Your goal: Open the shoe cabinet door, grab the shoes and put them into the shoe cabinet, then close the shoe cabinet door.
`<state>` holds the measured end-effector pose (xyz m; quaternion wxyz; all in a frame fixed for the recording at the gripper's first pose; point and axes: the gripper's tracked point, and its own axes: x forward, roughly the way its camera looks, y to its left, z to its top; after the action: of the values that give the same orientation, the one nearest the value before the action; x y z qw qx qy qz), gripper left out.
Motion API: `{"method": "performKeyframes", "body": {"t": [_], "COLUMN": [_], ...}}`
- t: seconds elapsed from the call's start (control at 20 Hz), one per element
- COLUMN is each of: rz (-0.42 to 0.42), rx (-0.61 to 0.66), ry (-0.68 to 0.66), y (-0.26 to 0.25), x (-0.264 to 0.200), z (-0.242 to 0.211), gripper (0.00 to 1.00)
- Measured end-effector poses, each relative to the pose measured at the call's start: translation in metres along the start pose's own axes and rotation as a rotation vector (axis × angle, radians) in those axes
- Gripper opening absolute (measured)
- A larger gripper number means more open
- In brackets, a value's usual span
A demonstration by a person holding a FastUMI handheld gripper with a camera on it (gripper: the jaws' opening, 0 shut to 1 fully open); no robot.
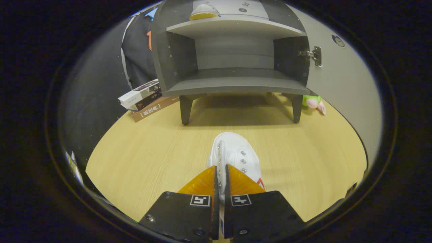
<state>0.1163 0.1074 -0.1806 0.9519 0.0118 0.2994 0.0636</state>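
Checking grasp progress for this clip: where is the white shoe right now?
In the gripper view, the white shoe is pinched by its eyelet edge between the tool's closed fingers, over the wooden table, in front of the open shoe cabinet.

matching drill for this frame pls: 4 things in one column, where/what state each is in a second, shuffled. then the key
Things:
1. white shoe
2. second shoe
3. cabinet door
4. books

Places/states:
A. swung open, on the hinge side of the shoe cabinet
B. stacked on the table, beside the cabinet on the side away from the door
C. pinched at its edge between the fingers of the gripper, toe pointing at the cabinet
D. on the upper shelf

Pairs: 1-C, 2-D, 3-A, 4-B
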Motion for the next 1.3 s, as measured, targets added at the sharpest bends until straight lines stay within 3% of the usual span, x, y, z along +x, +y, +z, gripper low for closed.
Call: {"method": "performKeyframes", "body": {"t": [0.35, 0.8, 1.3], "rz": [-0.018, -0.068, -0.099], "rx": [-0.014, -0.039, -0.096], "ry": [-0.133, -0.389, -0.543], "y": [-0.015, -0.032, -0.032], "x": [-0.068, -0.17, -0.156], "z": [0.079, 0.239, 0.397], "gripper": [0.09, 0.09, 0.09]}}
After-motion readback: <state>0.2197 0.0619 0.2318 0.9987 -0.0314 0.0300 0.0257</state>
